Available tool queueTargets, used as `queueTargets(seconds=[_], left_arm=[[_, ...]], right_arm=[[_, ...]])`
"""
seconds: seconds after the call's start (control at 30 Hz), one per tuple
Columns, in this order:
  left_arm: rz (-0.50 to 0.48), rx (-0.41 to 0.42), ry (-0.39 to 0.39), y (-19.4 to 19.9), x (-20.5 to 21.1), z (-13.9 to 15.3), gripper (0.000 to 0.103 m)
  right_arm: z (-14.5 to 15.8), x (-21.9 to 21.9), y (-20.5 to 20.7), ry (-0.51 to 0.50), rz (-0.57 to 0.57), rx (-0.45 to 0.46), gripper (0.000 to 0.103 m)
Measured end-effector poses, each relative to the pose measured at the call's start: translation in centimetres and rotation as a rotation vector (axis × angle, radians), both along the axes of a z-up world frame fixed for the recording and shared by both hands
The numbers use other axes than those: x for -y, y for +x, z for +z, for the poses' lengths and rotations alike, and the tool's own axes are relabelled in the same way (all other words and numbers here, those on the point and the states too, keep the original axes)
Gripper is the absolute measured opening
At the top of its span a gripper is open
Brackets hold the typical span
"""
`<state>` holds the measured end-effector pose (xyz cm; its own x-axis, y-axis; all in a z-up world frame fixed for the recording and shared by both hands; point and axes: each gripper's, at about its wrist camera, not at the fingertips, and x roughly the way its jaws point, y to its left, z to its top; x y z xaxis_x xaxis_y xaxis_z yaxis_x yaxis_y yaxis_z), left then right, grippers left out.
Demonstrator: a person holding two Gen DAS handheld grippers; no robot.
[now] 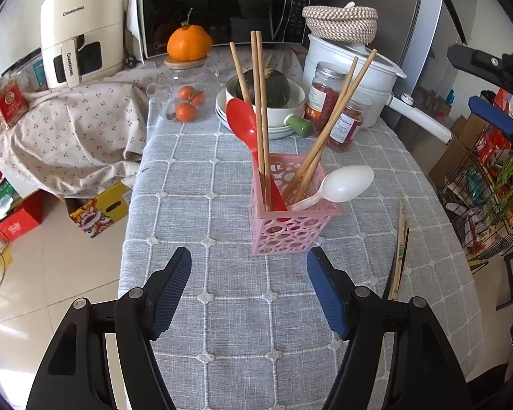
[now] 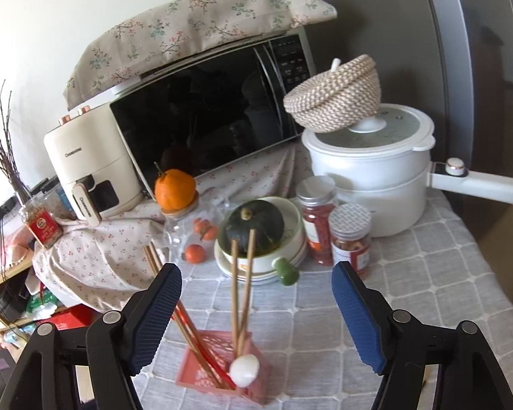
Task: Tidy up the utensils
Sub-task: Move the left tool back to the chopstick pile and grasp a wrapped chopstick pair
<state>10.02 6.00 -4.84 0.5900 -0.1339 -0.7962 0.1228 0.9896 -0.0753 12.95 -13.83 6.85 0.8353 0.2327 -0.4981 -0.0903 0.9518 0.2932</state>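
Upright on the worktop (image 1: 222,177), the pink holder (image 1: 292,206) carries chopsticks (image 1: 260,116), a red spoon (image 1: 244,119) and a white spoon (image 1: 345,179). More chopsticks (image 1: 400,256) lie flat just right of the holder. Both the left gripper (image 1: 249,287) and the right gripper (image 2: 256,304) have fingers spread wide, holding nothing.

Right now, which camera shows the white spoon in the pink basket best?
The left wrist view. There the white spoon shows whole from the side, its bowl leaning out over the pink basket rim. The right wrist view looks down on it, so only the blurred bowl shows.
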Motion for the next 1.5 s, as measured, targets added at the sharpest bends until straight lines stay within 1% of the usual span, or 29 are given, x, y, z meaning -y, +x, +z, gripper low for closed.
queueTargets(seconds=[0.03, 0.17, 0.3, 0.5, 0.63, 0.8, 1.0, 1.1, 1.13, 1.17, 1.2, 1.27, 1.37, 1.43, 1.47, 1.5], left_arm=[[-0.005, -0.001, 0.004, -0.1, 0.2, 0.0, 0.074], [-0.021, -0.019, 0.013, -0.3, 0.9, -0.5, 0.076], [-0.038, -0.044, 0.024, -0.5, 2.0, -1.1, 0.076], [-0.091, -0.070, 0.060, -1.0, 4.7, -2.1, 0.076], [-0.143, -0.083, 0.096, -1.6, 7.1, -2.9, 0.076], [-0.218, -0.118, 0.132, -2.4, 10.6, -4.1, 0.076], [-0.308, -0.165, 0.134, -2.6, 15.2, -5.2, 0.076], [-0.314, -0.176, 0.106, -1.5, 16.9, -5.2, 0.074], [-0.310, -0.188, 0.089, -1.0, 17.5, -5.3, 0.071], [-0.305, -0.201, 0.074, -0.3, 18.1, -5.4, 0.066], [-0.302, -0.213, 0.062, 0.5, 18.7, -5.4, 0.063], [-0.298, -0.232, 0.046, 2.0, 19.8, -5.6, 0.051], [-0.292, -0.249, 0.020, 4.3, 21.3, -5.9, 0.043], [-0.293, -0.257, 0.004, 5.5, 22.3, -6.3, 0.039], [-0.297, -0.263, 0.002, 6.1, 22.8, -6.6, 0.034], [-0.302, -0.275, 0.000, 6.7, 23.2, -6.9, 0.031]], right_arm=[[-0.2, 0.6, -0.4, -0.008, -0.002, -0.009, 0.083], [-1.6, 3.1, -1.9, -0.051, -0.020, -0.052, 0.086], [-3.1, 5.0, -3.3, -0.087, -0.038, -0.090, 0.091], [-5.7, 7.1, -4.8, -0.146, -0.084, -0.162, 0.092], [-7.1, 8.8, -5.2, -0.174, -0.126, -0.232, 0.093], [-8.5, 11.4, -5.7, -0.150, -0.145, -0.313, 0.093], [-10.9, 14.5, -5.5, -0.099, -0.162, -0.438, 0.093], [-12.2, 15.9, -5.1, -0.094, -0.158, -0.498, 0.093], [-12.6, 16.2, -5.0, -0.108, -0.157, -0.517, 0.093], [-13.1, 16.5, -4.9, -0.129, -0.159, -0.536, 0.093], [-13.5, 16.7, -4.8, -0.151, -0.165, -0.551, 0.093], [-14.3, 17.1, -4.7, -0.180, -0.170, -0.574, 0.093], [-14.9, 17.5, -4.8, -0.192, -0.146, -0.597, 0.093], [-15.1, 17.7, -4.9, -0.192, -0.138, -0.604, 0.093], [-15.2, 17.9, -5.0, -0.195, -0.135, -0.613, 0.093], [-15.2, 18.0, -5.0, -0.199, -0.133, -0.622, 0.093]])
